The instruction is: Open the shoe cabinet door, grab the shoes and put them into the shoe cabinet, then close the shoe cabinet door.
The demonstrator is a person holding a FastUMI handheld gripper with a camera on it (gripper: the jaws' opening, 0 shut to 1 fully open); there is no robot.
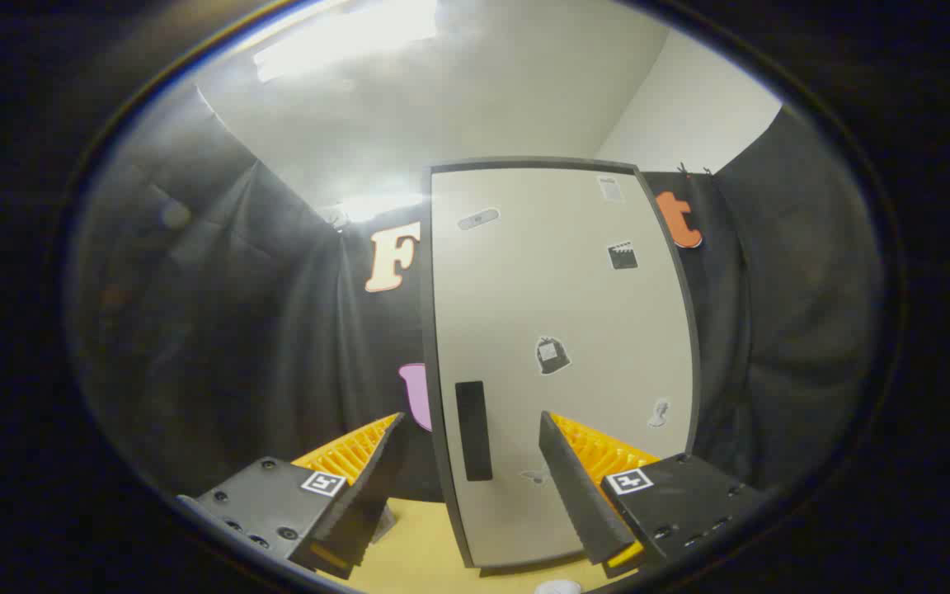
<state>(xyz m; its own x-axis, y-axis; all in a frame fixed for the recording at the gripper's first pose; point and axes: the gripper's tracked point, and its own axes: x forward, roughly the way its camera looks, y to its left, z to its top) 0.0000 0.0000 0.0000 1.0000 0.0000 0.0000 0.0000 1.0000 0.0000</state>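
Pale cabinet door (562,330) stands shut, its dark handle (474,430) between the spread, empty fingers (471,462) above the counter (417,544).

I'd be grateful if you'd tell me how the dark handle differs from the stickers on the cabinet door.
The handle is a tall plain dark bar near the door's left edge, between the open gripper's fingers; the stickers are small, pale-outlined pictures scattered higher and rightward. Both sit on the door's face.
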